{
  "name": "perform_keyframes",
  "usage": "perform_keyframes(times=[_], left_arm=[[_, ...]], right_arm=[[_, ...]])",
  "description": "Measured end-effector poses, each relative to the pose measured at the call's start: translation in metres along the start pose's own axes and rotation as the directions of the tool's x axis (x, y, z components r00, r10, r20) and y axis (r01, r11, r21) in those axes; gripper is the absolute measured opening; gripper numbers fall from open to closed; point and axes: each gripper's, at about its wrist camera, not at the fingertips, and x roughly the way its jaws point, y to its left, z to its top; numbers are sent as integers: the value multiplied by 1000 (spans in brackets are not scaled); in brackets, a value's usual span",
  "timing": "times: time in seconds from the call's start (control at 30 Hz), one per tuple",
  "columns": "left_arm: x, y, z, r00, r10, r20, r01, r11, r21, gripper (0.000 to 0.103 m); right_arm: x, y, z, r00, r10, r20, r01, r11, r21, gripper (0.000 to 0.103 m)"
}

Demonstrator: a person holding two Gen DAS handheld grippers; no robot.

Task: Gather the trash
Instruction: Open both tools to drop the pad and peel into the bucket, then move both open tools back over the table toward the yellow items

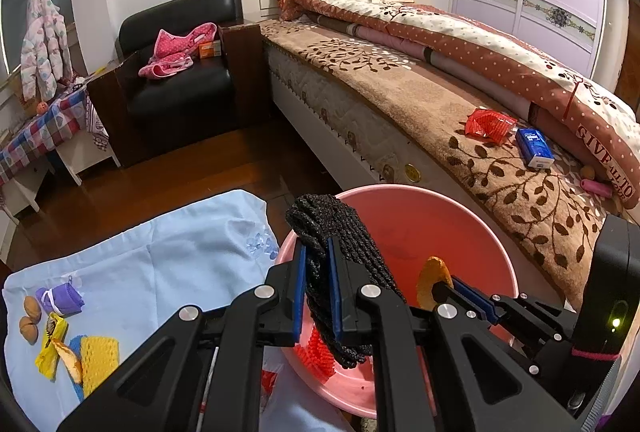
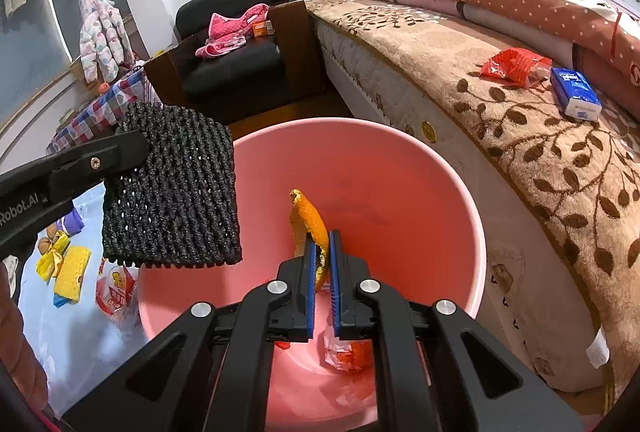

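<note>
Leftmost, cloth (image 1: 132, 264): pale blue, on the floor, strewn with walnuts (image 1: 30, 318), a yellow wrapper (image 1: 50, 346) and a peel (image 1: 69, 359).
Left tongs (image 1: 318, 286): clamped on a black mesh pad (image 2: 172, 187) hanging over the bin rim.
Bin (image 2: 400, 191): pink, beside the bed (image 1: 400, 83), scraps at its bottom.
Right tongs (image 2: 322, 264): closed on an orange peel (image 2: 308, 220) above the bin's inside.

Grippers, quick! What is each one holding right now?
Left gripper: closed on the black foam net, over the pink bin.
Right gripper: closed on the orange peel, over the same bin.
</note>
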Motion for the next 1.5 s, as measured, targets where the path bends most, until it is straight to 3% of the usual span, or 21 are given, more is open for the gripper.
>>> perform_keyframes(times=[0.13, 0.27, 0.43, 0.57, 1.1, 1.33, 1.5], left_arm=[[2, -1, 1, 1000, 0, -5, 0, 1000, -4, 12], [3, -1, 2, 1000, 1, -2, -1, 1000, 1, 18], [2, -2, 2, 1000, -1, 3, 1, 1000, 6, 21], [-5, -3, 0, 1000, 1, 17, -2, 1000, 13, 32], [-41, 4, -9, 998, 13, 59, -13, 1000, 6, 33], [-61, 17, -19, 997, 18, 71, -16, 999, -28, 34], [-72, 36, -32, 997, 31, 66, -27, 998, -62, 36]], right_arm=[[2, 1, 0, 1000, -9, -15, 9, 1000, 2, 9], [1, 0, -1, 1000, 2, -12, -2, 1000, 18, 30], [-2, 0, -1, 1000, -2, 1, 2, 1000, 14, 32], [-6, 2, -1, 1000, -3, 8, 3, 1000, 19, 33], [-37, 13, -5, 999, -13, 49, 11, 1000, 27, 35], [-53, 33, -10, 997, -52, 54, 53, 999, -3, 36], [-65, 47, -16, 993, -92, 69, 94, 995, -30, 44]])
